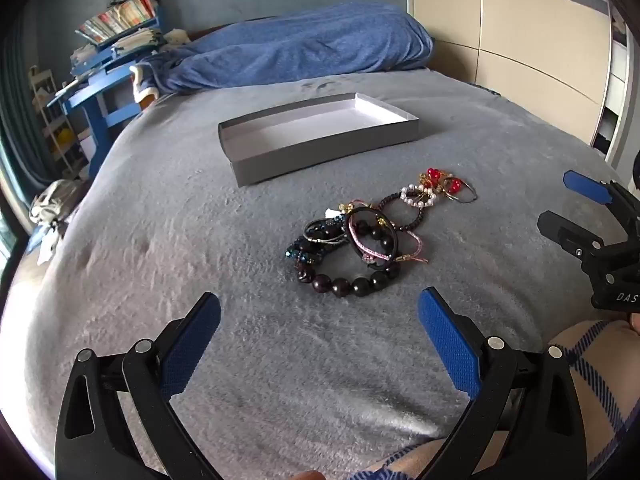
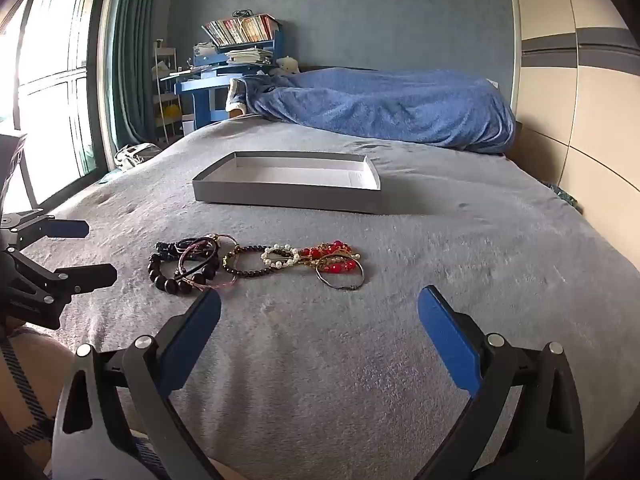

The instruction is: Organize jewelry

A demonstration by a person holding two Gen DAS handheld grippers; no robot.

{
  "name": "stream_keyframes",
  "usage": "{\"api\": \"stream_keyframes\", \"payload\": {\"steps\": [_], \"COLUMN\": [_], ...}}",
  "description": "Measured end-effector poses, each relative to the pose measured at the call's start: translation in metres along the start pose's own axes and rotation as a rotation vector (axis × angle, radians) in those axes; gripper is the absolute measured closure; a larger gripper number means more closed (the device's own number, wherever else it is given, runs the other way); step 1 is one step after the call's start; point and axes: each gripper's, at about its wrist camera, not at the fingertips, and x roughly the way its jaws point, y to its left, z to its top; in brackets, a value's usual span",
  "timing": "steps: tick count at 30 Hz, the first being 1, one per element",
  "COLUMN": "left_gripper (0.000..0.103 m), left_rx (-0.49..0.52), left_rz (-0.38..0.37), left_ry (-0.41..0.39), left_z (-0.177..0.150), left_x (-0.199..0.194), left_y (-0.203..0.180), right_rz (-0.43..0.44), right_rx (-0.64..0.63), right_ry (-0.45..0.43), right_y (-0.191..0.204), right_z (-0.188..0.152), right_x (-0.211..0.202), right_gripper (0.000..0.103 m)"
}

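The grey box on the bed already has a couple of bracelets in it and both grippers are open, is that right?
Not quite. The grey box is empty: the right wrist view shows only its bare white bottom. The bracelets all lie in a heap on the bed in front of it. Both the left gripper and right gripper are open.
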Motion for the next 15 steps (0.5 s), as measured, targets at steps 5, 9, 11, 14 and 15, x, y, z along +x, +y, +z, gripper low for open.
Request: {"api": "stream_keyframes", "payload": {"steps": [5, 9, 11, 14, 15], "left_gripper": [0.005, 0.005, 0.005, 0.005, 0.005], "left_rx": [-0.001, -0.002, 0.000, -0.002, -0.002], "left_rz": [0.001, 0.006, -0.002, -0.010, -0.011], "left_ry": [0.002, 0.001, 0.003, 0.005, 0.006], "left_z": [0.0000, -0.0003, 0.0001, 0.0002, 0.0002], "left_x": [0.0001, -0.0003, 0.0002, 0.0006, 0.0007], "left_y": [0.0001, -0.0008, -0.0005, -0.0010, -0.0013], "right_rz": [-0.008, -0.006, -0.007, -0.007, -0.006], "right_rx": [-0.010, -0.007, -0.007, -0.008, -0.007], "right_ry": [-0.002, -0.002, -0.003, -0.003, -0.003], "right_y": [0.0001, -0.0001, -0.0003, -0.0001, -0.0004], "right_z": [0.0002, 0.0003, 0.0002, 0.0000, -0.0001], "right_x": [-0.0009, -0.0014, -0.0012, -0.0008, -0.0006], "right_gripper": [0.006, 0.006, 0.005, 0.005, 0.005]}}
